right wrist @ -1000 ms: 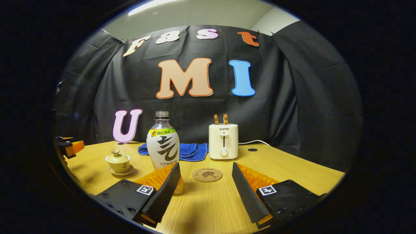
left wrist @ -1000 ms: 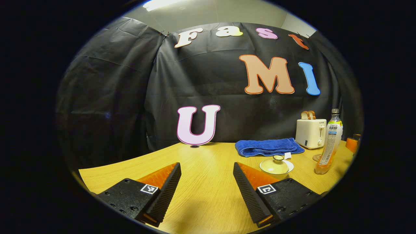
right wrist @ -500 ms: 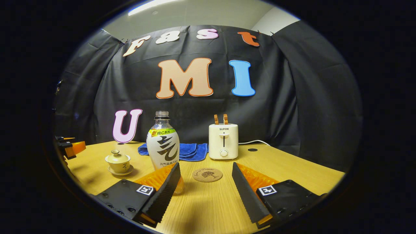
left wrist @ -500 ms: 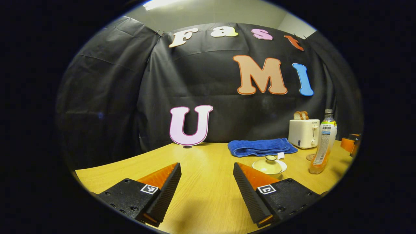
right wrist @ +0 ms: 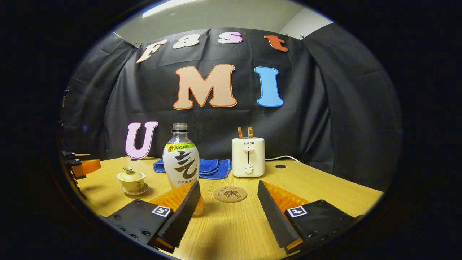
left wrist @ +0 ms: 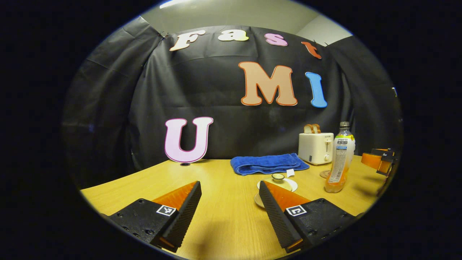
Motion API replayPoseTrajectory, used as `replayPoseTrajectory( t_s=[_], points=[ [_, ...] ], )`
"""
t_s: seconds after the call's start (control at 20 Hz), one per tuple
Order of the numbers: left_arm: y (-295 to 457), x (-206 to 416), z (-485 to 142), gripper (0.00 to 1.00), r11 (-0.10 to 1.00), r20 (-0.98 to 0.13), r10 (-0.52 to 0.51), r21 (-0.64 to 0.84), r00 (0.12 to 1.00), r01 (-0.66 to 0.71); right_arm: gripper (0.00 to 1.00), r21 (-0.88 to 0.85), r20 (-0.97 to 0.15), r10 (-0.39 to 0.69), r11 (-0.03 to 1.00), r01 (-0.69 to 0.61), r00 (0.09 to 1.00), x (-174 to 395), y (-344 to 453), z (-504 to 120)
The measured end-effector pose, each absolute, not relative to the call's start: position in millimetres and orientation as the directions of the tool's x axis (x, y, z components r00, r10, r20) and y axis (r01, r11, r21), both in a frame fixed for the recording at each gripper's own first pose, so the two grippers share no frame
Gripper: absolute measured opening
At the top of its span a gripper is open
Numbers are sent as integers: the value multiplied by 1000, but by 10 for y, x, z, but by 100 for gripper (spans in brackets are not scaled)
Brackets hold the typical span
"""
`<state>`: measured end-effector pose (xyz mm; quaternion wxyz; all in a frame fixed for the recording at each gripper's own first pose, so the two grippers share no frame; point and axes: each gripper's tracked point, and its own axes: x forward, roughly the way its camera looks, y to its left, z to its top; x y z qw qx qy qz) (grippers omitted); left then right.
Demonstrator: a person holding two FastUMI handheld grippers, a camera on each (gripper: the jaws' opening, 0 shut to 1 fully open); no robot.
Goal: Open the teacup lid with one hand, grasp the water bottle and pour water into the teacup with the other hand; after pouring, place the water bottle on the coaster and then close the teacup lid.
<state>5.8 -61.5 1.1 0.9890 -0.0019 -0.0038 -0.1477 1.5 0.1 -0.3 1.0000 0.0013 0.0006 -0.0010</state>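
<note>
Black ribbed fingers (left wrist: 187,209) of our left gripper (left wrist: 229,213) stand wide apart, gripping nothing; the lidded teacup (left wrist: 276,182) peeks just behind its right finger. Our right gripper (right wrist: 227,213) gapes empty too, bottle (right wrist: 181,162) behind its left finger, coaster (right wrist: 230,194) centre frame.

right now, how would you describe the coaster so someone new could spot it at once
Start at the white toaster standing against the black back wall on the wooden table. Just in front of it lies the coaster, flat on the tabletop and to the right of the water bottle. It is the only thin, round, cork-brown disc there, with a dark tree-like print on top.
</note>
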Motion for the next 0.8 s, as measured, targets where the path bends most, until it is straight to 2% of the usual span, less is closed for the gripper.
replayPoseTrajectory(
  t_s=[0.05,0.1,0.15,0.4,0.55,0.6,0.65,0.8],
  points=[
    [-662,76,3,94,951,10,-310,-2,951,310,96,3,-1,-2,1000,2,1000,13,-1,-1],
    [-714,102,15,94,945,12,-326,-5,945,326,100,3,-1,-2,1000,2,1000,14,-4,0],
    [-757,128,5,94,941,10,-339,-4,941,339,96,3,-1,-2,1000,2,1000,12,4,-2],
    [-1093,235,7,94,889,10,-458,-4,889,458,96,3,-1,-2,1000,2,1000,16,-2,0],
    [-1221,296,-5,94,867,12,-499,-4,866,499,96,3,-1,-2,1000,2,1000,12,1,-3],
    [-1263,315,0,94,860,13,-511,-4,860,511,100,3,-1,-3,1000,3,1000,17,-4,-2],
    [-1302,330,-5,94,852,12,-523,-4,852,523,96,3,-1,-2,1000,2,1000,17,4,-2],
    [-1385,397,-8,94,841,8,-542,-3,841,542,96,3,-1,-2,1000,2,1000,16,3,4]
  ],
)
